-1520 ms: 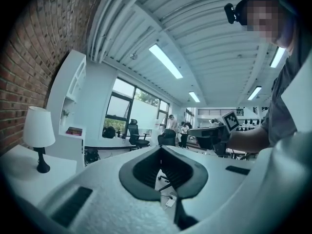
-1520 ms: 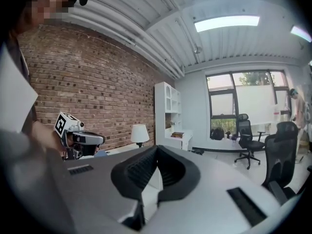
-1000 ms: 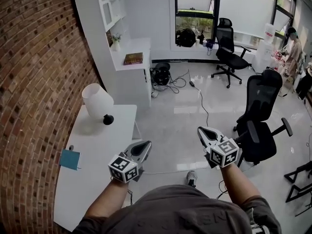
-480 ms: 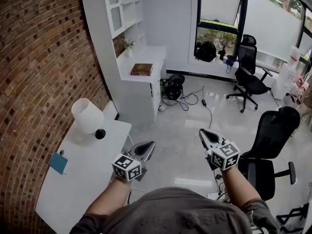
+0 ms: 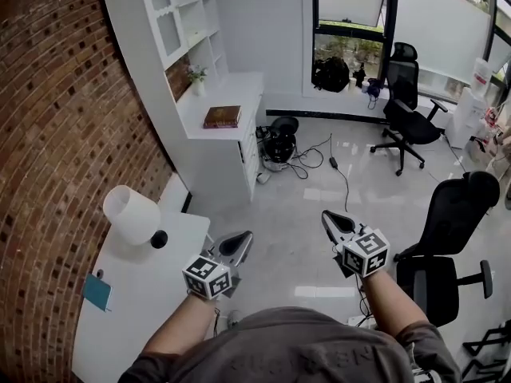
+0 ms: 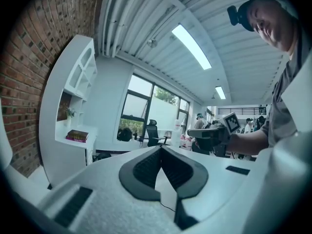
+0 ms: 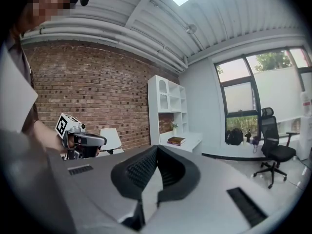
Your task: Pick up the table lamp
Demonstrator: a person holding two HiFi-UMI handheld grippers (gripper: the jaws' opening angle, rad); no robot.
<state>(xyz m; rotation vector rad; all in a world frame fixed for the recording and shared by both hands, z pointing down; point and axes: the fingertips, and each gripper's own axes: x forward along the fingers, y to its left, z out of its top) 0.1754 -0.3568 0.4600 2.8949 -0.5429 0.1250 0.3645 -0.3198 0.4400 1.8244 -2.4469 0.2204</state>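
Left grey-and-white two-jaw gripper (image 5: 241,238): jaws pressed together, nothing between, pointing forward, near level. Right grey-and-white two-jaw gripper (image 5: 328,216): likewise closed and empty, abreast, well apart. Bare left forearm (image 5: 177,324) and right forearm (image 5: 385,292) stretch out behind them.

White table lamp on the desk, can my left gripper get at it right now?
Probably yes: only bare white desk lies between the left gripper and the white-shaded table lamp. The jaws are shut, so they must open first.
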